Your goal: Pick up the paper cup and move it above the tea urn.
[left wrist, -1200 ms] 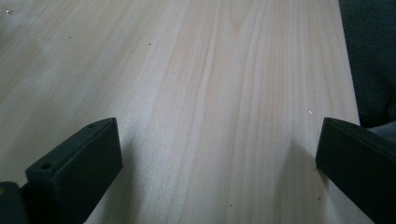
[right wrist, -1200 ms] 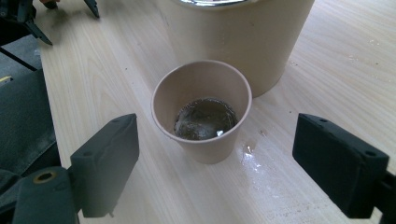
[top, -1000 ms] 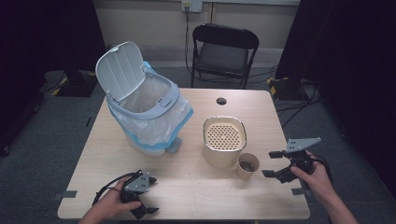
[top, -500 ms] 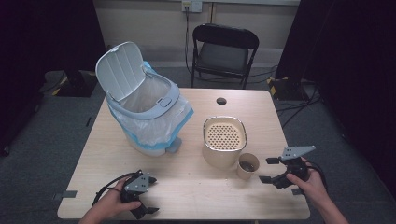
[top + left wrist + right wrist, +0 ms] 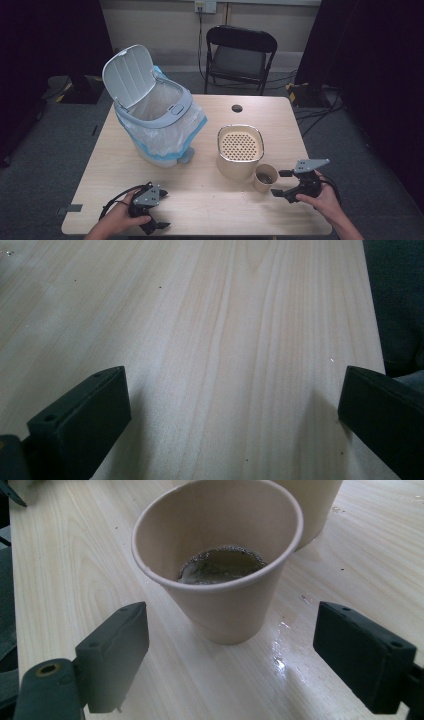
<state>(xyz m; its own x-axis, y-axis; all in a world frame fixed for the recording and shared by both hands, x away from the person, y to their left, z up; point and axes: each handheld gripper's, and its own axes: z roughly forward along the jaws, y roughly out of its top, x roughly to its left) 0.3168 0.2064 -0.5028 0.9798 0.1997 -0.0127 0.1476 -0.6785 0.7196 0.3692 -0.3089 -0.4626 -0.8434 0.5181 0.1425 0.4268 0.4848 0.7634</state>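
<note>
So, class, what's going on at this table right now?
A person holds a gripper in each hand. The right gripper is open and lined up on a paper cup with dark liquid in it, jaws either side but not touching. The cup stands beside a tan strainer pot. The left gripper rests open at the near table edge. A lined bin stands open.

Two black hand-held grippers, left gripper (image 5: 156, 210) and right gripper (image 5: 281, 183), each with a pair of blocky matte jaws showing small round screw holes near the base. Grey three-cornered plate on top of each, dotted with small dark marks. Black cable looping off the left one toward nine o'clock; bare forearms, no sleeves in sight.
</note>
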